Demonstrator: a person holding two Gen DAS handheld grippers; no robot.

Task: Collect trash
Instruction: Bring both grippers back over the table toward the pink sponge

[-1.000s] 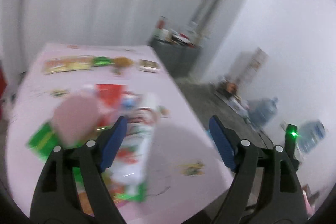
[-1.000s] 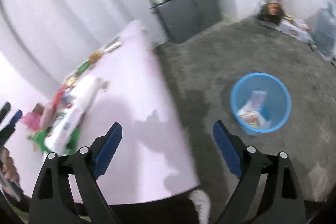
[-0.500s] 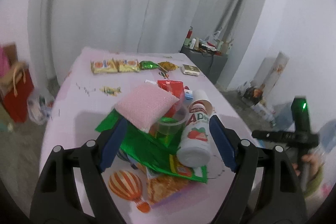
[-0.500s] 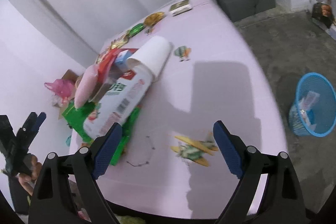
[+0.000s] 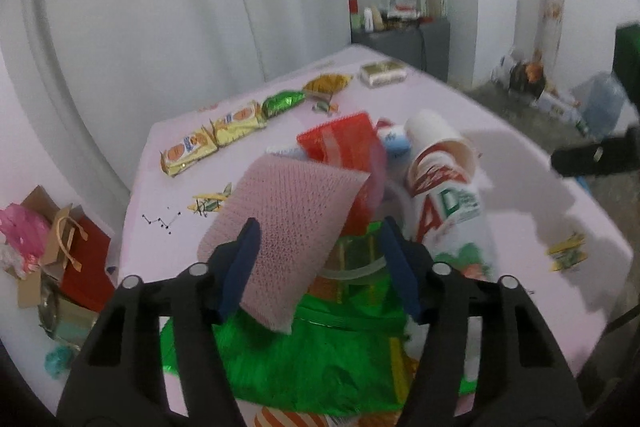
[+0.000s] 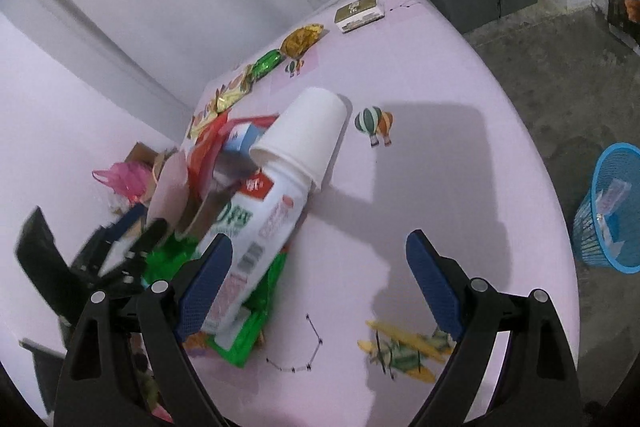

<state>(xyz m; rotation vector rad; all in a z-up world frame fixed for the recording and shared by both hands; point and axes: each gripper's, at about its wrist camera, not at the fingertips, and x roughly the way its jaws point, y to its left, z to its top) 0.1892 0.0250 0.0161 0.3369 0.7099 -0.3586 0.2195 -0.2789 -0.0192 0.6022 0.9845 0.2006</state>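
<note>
The left gripper has just been closing its jaws around the pink sponge atop the trash pile near the table's front edge; contact on the right pad is unclear. The right gripper hangs open, empty. A skewed pinch could topple the bottle. The blue bin on the floor already holds wrappers.

Pink mesh sponge, red mesh pouch, shiny green wrapper. White bottle, red/green print; white cup. Table pale pink with balloon and yellow plane stickers. Bin blue mesh. Yellow biscuit packs. Gripper pads dark blue.
</note>
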